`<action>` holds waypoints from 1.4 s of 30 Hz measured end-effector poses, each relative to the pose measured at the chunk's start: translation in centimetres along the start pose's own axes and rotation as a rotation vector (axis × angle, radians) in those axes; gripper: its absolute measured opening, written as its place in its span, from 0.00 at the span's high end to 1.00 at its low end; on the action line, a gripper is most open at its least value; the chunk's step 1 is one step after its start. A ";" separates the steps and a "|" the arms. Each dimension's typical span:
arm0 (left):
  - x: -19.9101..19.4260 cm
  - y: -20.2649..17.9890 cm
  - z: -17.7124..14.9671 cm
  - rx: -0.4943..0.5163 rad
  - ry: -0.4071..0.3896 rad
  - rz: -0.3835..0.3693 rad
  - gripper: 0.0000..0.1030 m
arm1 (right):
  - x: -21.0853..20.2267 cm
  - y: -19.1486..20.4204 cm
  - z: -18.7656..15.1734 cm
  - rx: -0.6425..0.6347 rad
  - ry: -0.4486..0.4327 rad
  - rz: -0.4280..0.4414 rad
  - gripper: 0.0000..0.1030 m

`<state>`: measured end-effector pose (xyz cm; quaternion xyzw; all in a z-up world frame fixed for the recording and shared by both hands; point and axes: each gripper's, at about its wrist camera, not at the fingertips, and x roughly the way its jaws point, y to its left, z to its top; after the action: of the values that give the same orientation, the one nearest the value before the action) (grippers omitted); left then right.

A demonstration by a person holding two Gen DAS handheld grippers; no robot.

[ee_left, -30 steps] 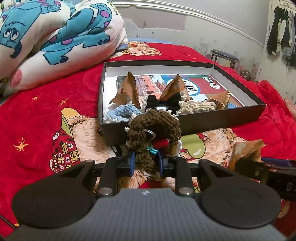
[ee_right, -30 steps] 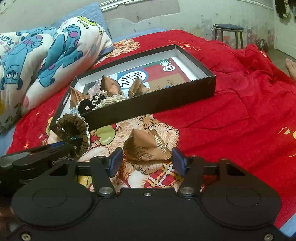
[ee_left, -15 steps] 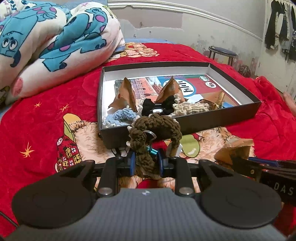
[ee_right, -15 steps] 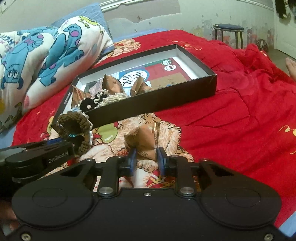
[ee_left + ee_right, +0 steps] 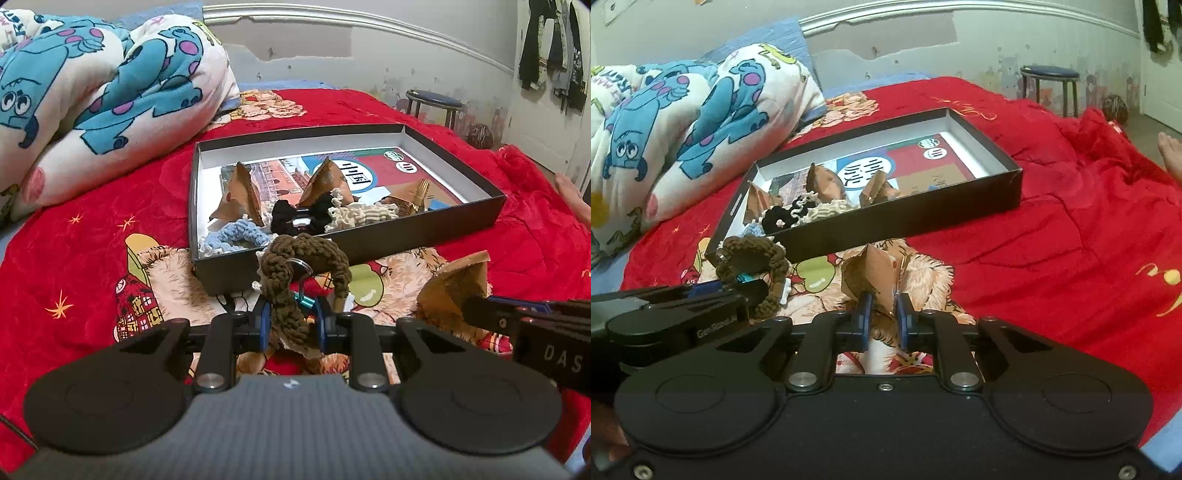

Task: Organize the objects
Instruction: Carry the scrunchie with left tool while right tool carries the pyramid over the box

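Over the red bedspread (image 5: 110, 206), left hand-held gripper (image 5: 291, 321) pinches brown crochet (image 5: 306, 254), right (image 5: 882, 317) seemingly paper packet (image 5: 875, 273).

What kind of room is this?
Most likely a bedroom: a red blanket covers a bed, a cartoon monster quilt is bunched at its head, and clothes hang on the wall.

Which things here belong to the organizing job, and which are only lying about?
Part of the job:
- brown crocheted keychain, held by the left gripper
- brown folded paper packet, held by the right gripper
- shallow black cardboard box
- crocheted pieces in it: light blue, black, cream

Lying about:
- monster-print white quilt
- round blue stool
- red bedspread
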<state>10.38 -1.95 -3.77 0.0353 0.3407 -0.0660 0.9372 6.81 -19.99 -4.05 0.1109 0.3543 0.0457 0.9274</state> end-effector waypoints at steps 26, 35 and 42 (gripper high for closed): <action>-1.7 0.0 0.3 -0.029 -0.018 -0.045 0.73 | -3.7 -0.2 0.7 0.053 -0.069 0.089 0.95; -2.5 0.3 -0.6 -0.051 0.029 -0.058 0.73 | -2.5 -0.5 -0.1 0.047 -0.018 0.062 0.98; -3.3 -0.4 -1.4 -0.037 0.033 -0.041 0.73 | -2.0 -0.5 -0.5 0.047 -0.017 0.069 0.81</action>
<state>6.94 -1.81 -2.74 0.0122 0.3581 -0.0784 0.9303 5.01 -20.73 -3.29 0.1453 0.3432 0.0685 0.9254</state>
